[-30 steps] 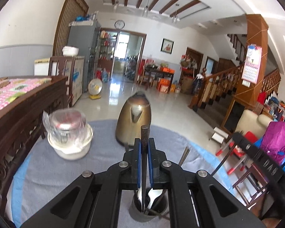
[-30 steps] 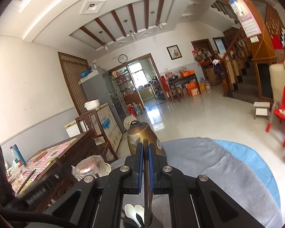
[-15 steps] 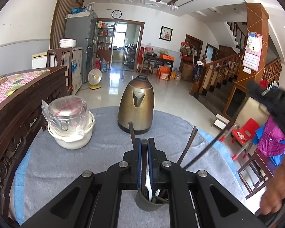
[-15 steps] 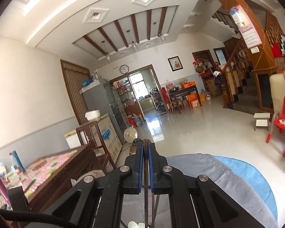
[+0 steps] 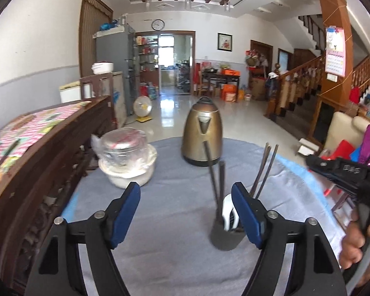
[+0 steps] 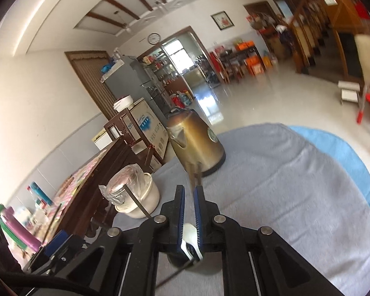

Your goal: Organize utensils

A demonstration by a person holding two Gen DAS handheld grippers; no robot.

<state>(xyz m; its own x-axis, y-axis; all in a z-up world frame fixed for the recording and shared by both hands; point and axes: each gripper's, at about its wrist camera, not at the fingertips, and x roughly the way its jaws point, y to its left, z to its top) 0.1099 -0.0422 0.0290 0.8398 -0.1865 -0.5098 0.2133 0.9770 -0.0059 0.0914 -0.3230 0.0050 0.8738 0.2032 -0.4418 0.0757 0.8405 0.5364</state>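
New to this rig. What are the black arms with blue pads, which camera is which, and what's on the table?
No robot here: a person holds a pair of hand tongs in each hand, each with a fisheye camera looking along its two blue-padded fingers.

Left view: the left tongs are wide open and hold nothing. The other tongs and the person's hand show at the right edge.

Right view: the right tongs are nearly closed, with a slim gap; a blurred stick stands at their tips, but a grip cannot be confirmed.

On the grey cloth: a dark cup with chopsticks and a white spoon, a brass kettle, and a white bowl carrying a plastic-wrapped tin.
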